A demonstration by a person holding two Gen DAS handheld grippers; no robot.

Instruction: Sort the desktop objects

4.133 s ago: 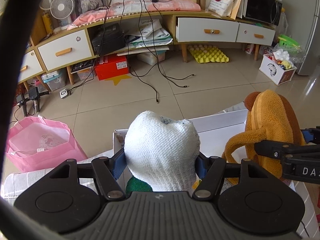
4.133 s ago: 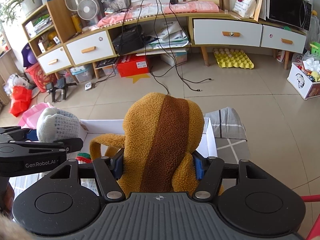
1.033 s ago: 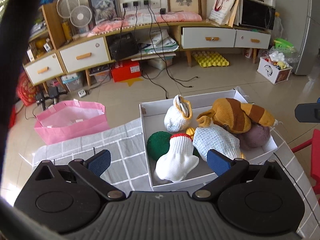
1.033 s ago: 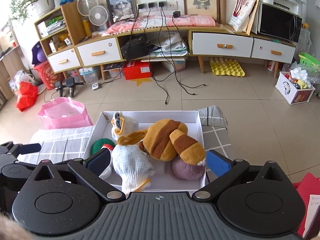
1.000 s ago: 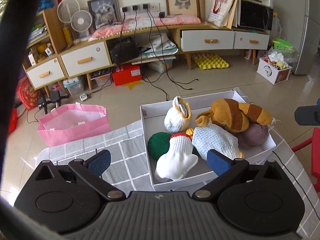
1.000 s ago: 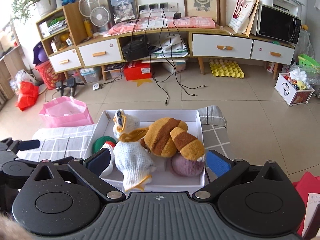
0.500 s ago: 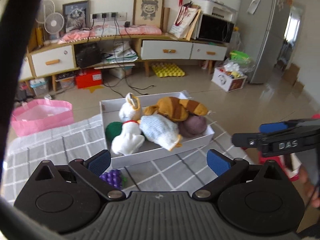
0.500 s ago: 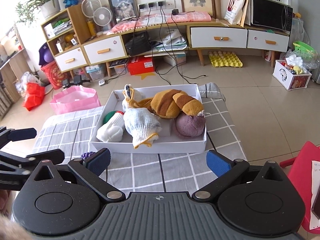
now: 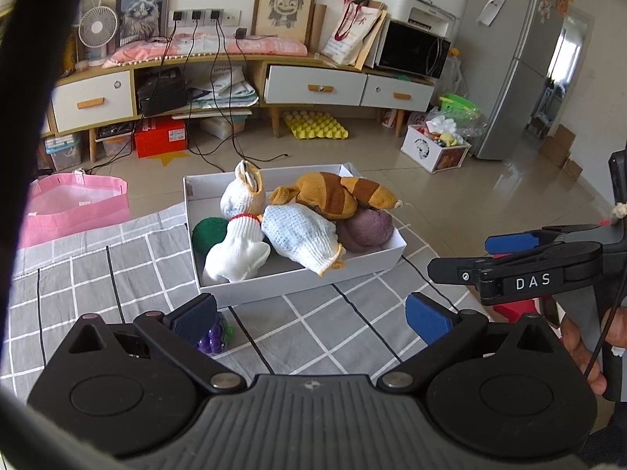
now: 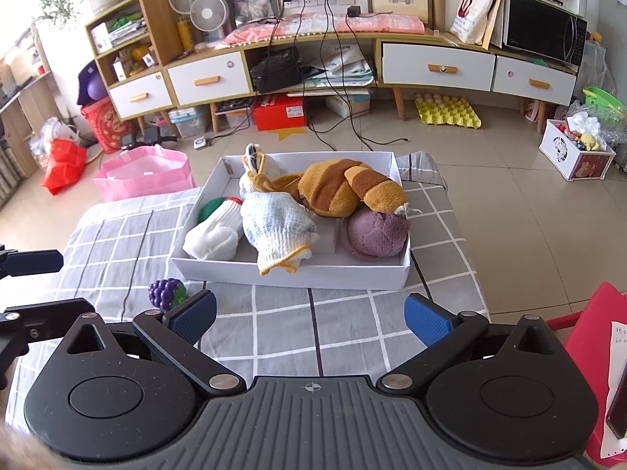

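A white box [image 10: 298,272] stands on the grey checked tablecloth [image 10: 313,325]. It holds several soft toys: a white sock doll [image 10: 213,237], a pale blue knit toy [image 10: 276,223], a brown striped plush [image 10: 333,192], a purple plush [image 10: 374,233] and a green ball [image 9: 209,233]. A purple toy grape bunch [image 10: 164,291] lies on the cloth by the box's near left corner; it also shows in the left wrist view [image 9: 213,338]. My left gripper [image 9: 309,317] is open and empty, near the grapes. My right gripper [image 10: 309,315] is open and empty, in front of the box.
A pink bag [image 10: 145,176] sits on the floor left of the table. A red chair [image 10: 588,337] stands at the table's right. A long cabinet [image 10: 352,62] with drawers lines the far wall. Cables [image 10: 333,117] trail across the tiled floor.
Both grippers have let go of the toys, opened and drawn back from the box. The grape bunch has come into view near the box's corner.
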